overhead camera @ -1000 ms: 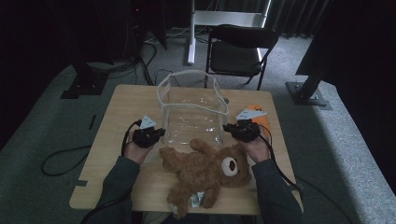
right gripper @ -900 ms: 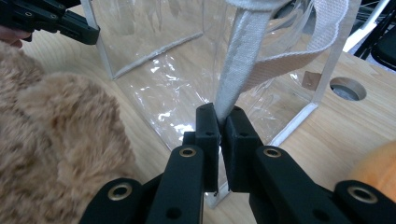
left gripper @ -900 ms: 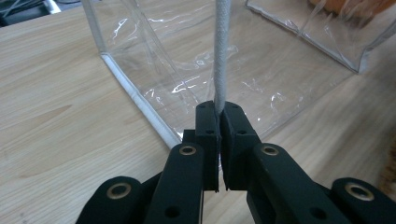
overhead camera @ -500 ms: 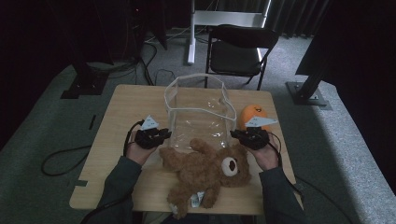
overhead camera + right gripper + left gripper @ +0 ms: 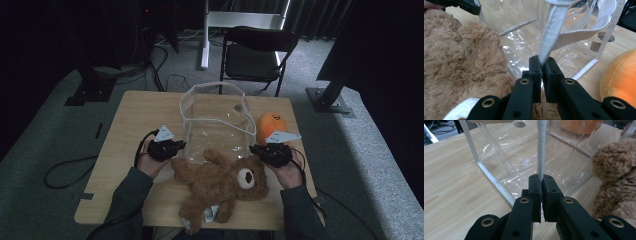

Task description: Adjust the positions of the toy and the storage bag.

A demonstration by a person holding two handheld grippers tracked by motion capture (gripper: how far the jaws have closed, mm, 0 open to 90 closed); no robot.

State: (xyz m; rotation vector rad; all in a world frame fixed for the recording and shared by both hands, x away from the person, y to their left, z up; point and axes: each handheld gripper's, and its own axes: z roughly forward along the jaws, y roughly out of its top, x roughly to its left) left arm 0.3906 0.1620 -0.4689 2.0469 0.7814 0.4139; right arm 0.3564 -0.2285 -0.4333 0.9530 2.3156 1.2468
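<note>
High view: we're seeing the clear bag (image 5: 215, 120) standing mid-table, mouth open, w/ the teddy bear (image 5: 220, 185) lying against its near edge. Left gripper (image 5: 176, 146) is clamping the bag's left strap (image 5: 541, 147), jaws together on it; right gripper (image 5: 256, 149) is pinching the right strap (image 5: 551, 32) likewise. Orange plush (image 5: 271, 125) is sitting just beside the bag's right wall. Open tabletop (image 5: 135, 115) is lying left of the bag.

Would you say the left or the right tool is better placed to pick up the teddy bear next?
Probably right: the right tool is beside the teddy bear head, though both clamp the clear bag edge.
</note>
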